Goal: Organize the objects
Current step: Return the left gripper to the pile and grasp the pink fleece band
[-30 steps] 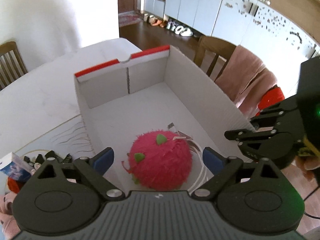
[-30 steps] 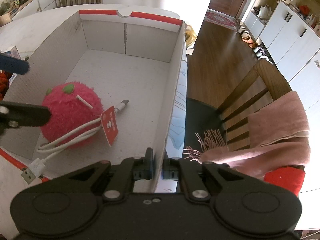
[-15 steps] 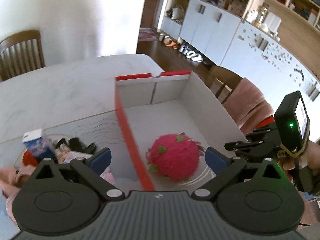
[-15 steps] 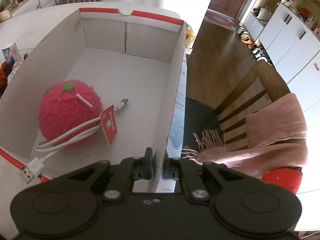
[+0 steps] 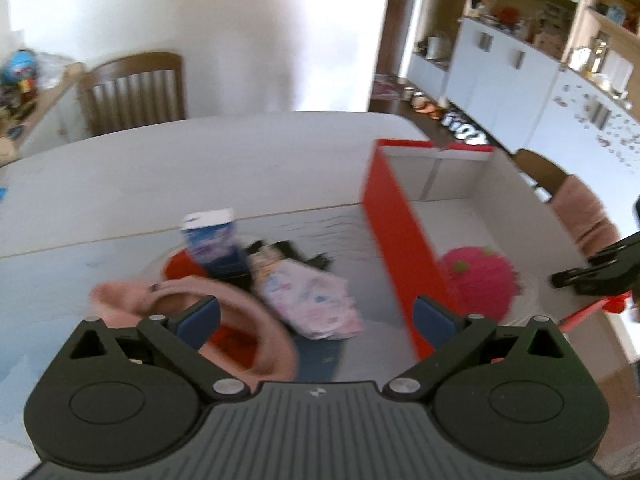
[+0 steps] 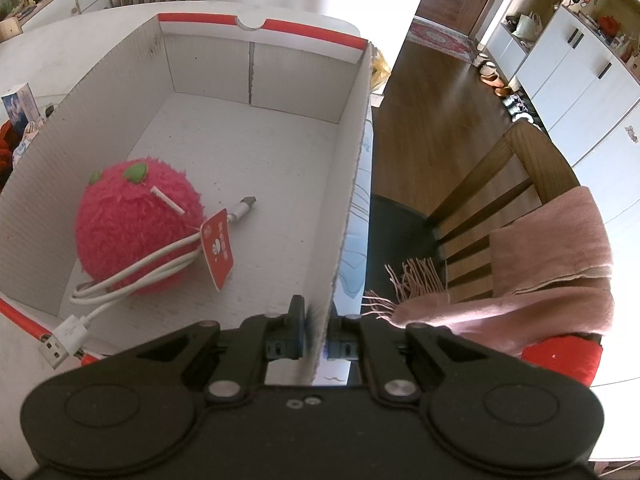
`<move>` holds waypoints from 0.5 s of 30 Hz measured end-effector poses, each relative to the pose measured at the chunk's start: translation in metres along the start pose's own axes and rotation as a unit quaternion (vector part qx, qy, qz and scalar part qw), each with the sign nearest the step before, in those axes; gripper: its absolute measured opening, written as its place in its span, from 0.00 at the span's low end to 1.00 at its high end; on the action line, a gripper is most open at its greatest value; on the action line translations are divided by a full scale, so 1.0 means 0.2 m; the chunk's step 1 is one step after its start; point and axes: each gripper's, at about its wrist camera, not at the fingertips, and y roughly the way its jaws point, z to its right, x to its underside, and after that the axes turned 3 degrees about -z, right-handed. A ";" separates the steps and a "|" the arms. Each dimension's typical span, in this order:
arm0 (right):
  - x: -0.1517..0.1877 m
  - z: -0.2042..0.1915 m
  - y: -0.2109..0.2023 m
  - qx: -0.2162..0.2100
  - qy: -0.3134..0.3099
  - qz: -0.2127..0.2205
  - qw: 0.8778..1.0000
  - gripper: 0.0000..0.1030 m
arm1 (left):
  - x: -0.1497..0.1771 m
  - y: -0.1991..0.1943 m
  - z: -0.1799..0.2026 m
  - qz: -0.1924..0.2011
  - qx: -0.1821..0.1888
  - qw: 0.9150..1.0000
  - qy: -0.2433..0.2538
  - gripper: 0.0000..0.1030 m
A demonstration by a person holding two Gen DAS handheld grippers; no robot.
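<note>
While the left gripper [image 5: 316, 316] hangs over the table with its jaws spread to their widest and nothing between them, we see its 2 blue pads [image 5: 199, 318] framing a loose heap of items in the lower centre of the left wrist view. That heap lies on the white table [image 5: 200, 164], outside the box and to the left of its red outer wall. It holds a pink knitted piece [image 5: 256, 332] at lower left, a pale printed packet [image 5: 312, 304] beside it, a small blue-and-white carton [image 5: 212, 236] standing behind, and some dark items [image 5: 296, 252] too blurred to name.

At the right of the same view stands the open cardboard box [image 5: 400, 248], white inside with a red rim. A pink plush ball [image 5: 480, 280] with green spots rests on its floor, close to the left wall.

From the right wrist view we see the right gripper [image 6: 316, 344] clenched on the box's right-hand wall [image 6: 352, 184] at the lower centre of the frame, 1 pad on each face of the cardboard. Inside, at centre left, a white USB cable [image 6: 132, 276] loops around the plush ball, and its plug [image 6: 60, 340] hangs over the near red rim at lower left. A red tag [image 6: 218, 250] lies against the ball. At the right of that frame, a wooden chair [image 6: 520, 172] carries a pink fringed scarf [image 6: 552, 248].
</note>
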 end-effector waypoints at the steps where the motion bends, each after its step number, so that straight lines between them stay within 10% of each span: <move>1: 0.00 0.00 0.00 0.000 0.000 0.000 1.000 0.07 | 0.02 0.00 -0.03 -0.002 -0.007 1.000 -0.005 1.00; 15: 0.00 0.00 0.01 0.003 -0.003 -0.002 1.000 0.08 | 0.18 0.05 -0.20 -0.026 -0.035 0.999 -0.021 1.00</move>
